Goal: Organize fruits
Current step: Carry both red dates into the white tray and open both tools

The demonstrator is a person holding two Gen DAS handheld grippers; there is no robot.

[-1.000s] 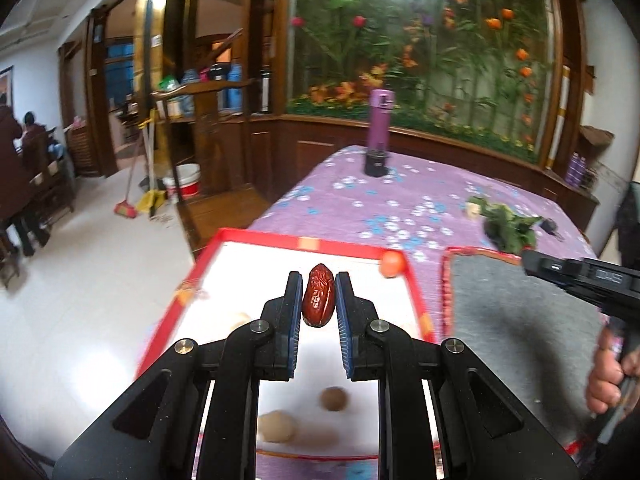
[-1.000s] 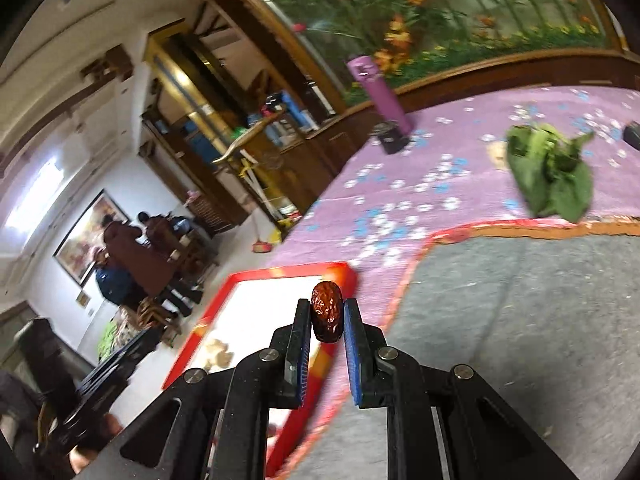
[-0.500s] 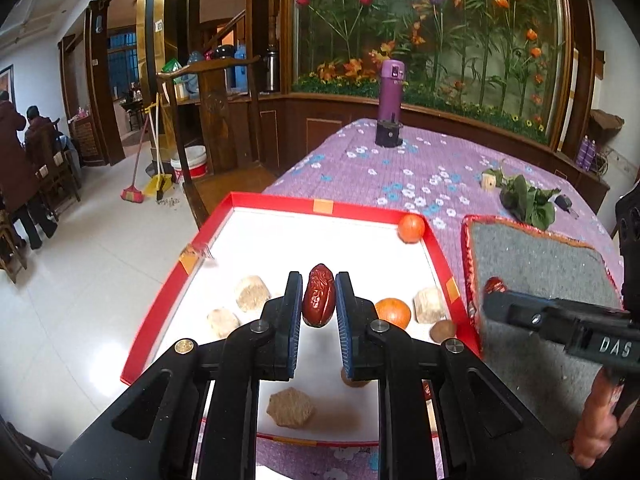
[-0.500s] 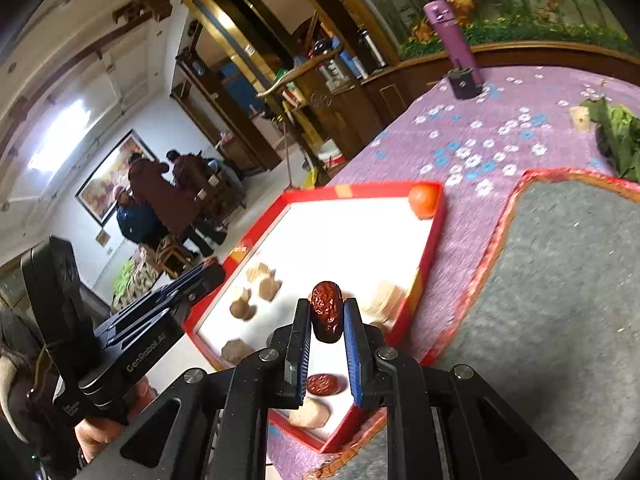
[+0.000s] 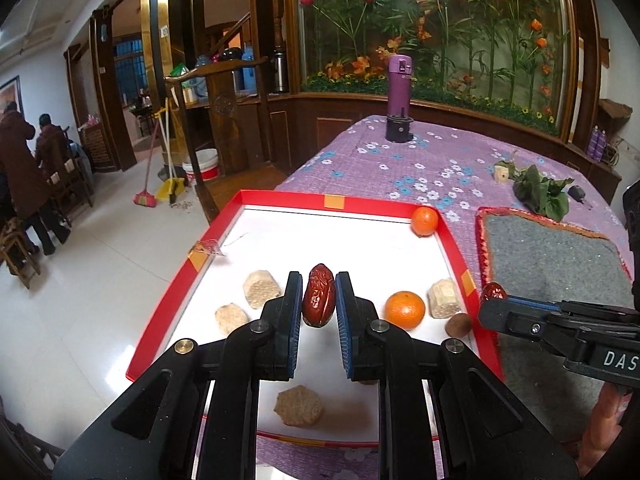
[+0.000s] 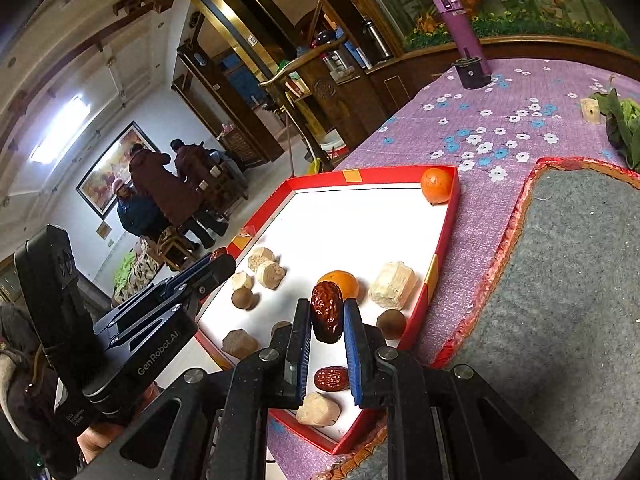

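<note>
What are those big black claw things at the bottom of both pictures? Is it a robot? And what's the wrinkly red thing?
It's no robot. A person holds a grabbing tool in each hand, and each tool carries a camera looking along its two fingers. One picture comes from the left gripper, the other from the right gripper. Each one pinches a wrinkly red date: the left date and the right date. Below them is a red tray on a purple flowered tablecloth. In the tray lie two oranges, pale chunky pieces, small brown round fruits and another date. A grey mat lies beside the tray.
</note>
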